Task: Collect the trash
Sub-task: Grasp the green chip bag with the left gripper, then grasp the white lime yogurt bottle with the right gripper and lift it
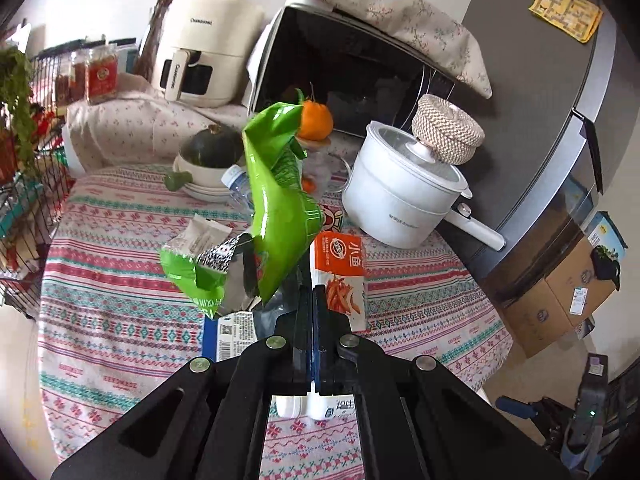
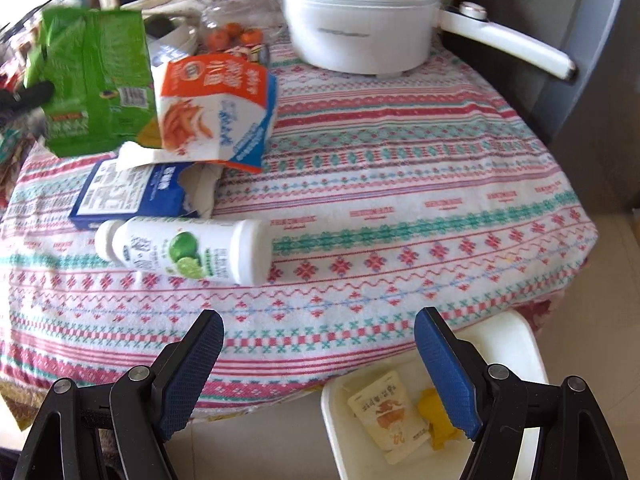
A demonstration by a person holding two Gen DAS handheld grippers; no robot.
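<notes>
My left gripper (image 1: 312,292) is shut on a green snack bag (image 1: 276,200) and holds it up above the table; the bag also shows, blurred, in the right wrist view (image 2: 96,80). An orange-and-white carton (image 2: 216,112) lies on a blue box (image 2: 128,192), and a white bottle with a lime label (image 2: 188,250) lies on its side in front of them. My right gripper (image 2: 320,364) is open and empty at the table's near edge, above a white bin (image 2: 508,340) that holds a beige packet (image 2: 390,416) and a yellow scrap.
The round table has a patterned cloth (image 2: 400,200). A white electric pot (image 2: 360,16) stands at the back, with an orange (image 1: 316,120), a bowl holding a dark squash (image 1: 210,152), a toaster oven (image 1: 344,68) and an air fryer (image 1: 204,48). A fridge (image 1: 560,100) is to the right.
</notes>
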